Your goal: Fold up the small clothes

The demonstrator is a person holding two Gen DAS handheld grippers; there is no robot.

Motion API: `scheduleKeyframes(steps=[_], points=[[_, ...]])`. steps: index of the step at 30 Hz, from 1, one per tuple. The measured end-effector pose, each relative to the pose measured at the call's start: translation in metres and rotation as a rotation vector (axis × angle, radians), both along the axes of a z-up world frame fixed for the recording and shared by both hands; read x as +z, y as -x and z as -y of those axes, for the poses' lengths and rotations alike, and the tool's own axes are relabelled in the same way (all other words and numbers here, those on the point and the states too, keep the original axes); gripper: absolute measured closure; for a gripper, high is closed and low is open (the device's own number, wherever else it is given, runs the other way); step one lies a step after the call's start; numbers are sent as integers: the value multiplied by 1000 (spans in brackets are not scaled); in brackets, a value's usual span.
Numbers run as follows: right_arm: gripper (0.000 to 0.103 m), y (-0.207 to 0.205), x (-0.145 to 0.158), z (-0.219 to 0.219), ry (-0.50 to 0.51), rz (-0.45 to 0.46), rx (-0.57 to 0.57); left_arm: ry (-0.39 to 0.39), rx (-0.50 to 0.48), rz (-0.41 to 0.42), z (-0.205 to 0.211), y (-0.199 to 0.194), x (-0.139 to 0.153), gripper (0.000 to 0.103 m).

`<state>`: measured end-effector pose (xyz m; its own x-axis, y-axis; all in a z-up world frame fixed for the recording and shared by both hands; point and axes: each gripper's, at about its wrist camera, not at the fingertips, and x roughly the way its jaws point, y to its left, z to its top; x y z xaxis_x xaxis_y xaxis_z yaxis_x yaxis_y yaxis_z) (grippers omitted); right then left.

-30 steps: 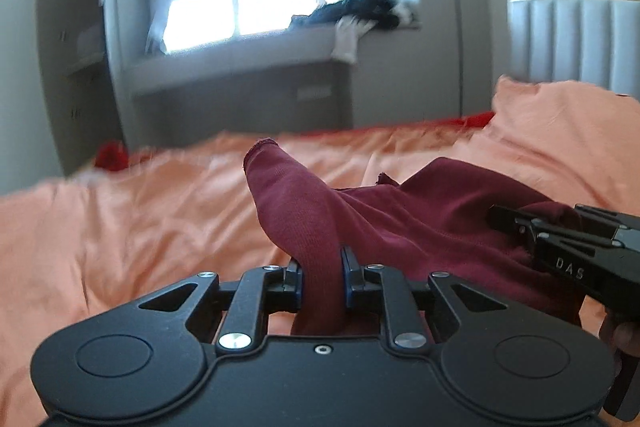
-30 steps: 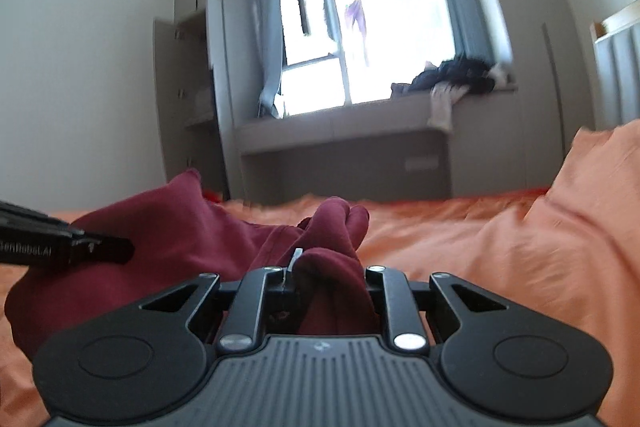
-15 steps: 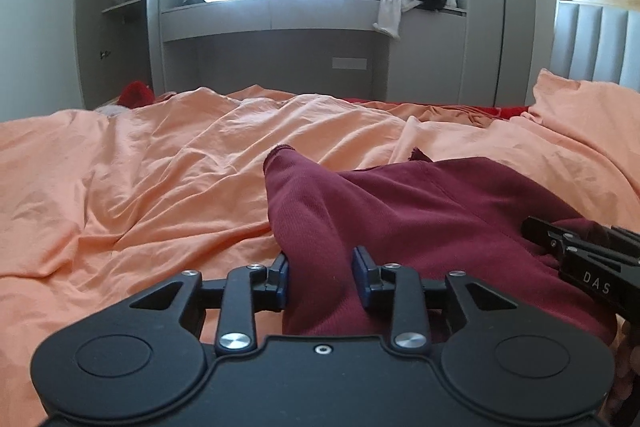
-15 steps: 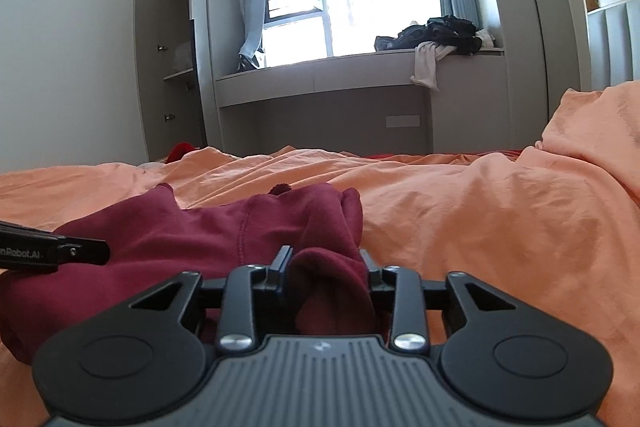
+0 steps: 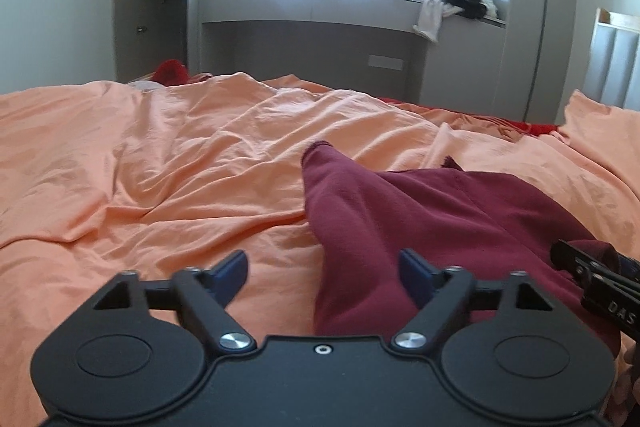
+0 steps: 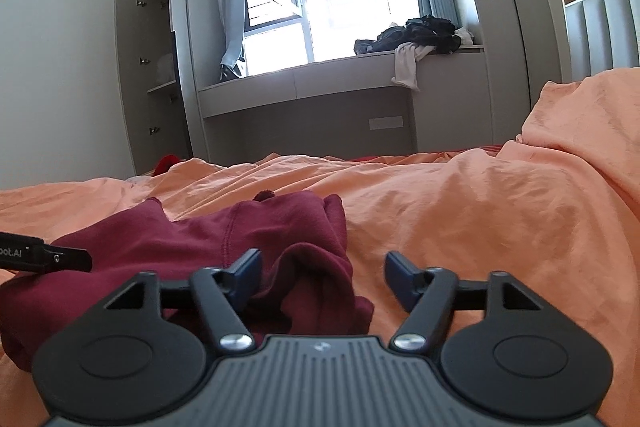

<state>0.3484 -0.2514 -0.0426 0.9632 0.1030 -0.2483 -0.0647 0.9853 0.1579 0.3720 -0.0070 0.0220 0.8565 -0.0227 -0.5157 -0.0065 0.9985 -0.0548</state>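
Note:
A dark red garment point(image 5: 440, 211) lies crumpled on the orange bedsheet point(image 5: 160, 167). My left gripper point(image 5: 322, 267) is opening, its jaws wide apart; a fold of the garment lies between them, and neither pad presses on it. The right gripper's black tip point(image 5: 592, 279) shows at the right edge of that view. In the right wrist view the garment point(image 6: 200, 239) lies low and to the left. My right gripper point(image 6: 322, 269) is also opening, and a bunched fold lies loose between its jaws. The left gripper's tip point(image 6: 44, 257) pokes in from the left.
The orange sheet point(image 6: 480, 219) is rumpled and rises into a heap point(image 6: 592, 115) at the right. Beyond the bed stand a grey window bench point(image 6: 340, 83) with dark clothes piled point(image 6: 416, 35) on it, an open cupboard point(image 6: 152, 75), and a padded headboard point(image 6: 600, 31).
Both grippers went from shut on folds of the red garment to wide apart. The cloth dropped from held up to lying on the sheet, and both views sank lower.

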Motion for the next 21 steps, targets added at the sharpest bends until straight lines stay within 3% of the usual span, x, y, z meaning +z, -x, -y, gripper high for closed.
scheduleKeyframes(steps=[5,21], points=[[1,8,4,0,-4,27,4,9,32,22,-3,7,4,1],[0,71,37,3,-16,156,-22,44,80,126,-8,64,34,1]])
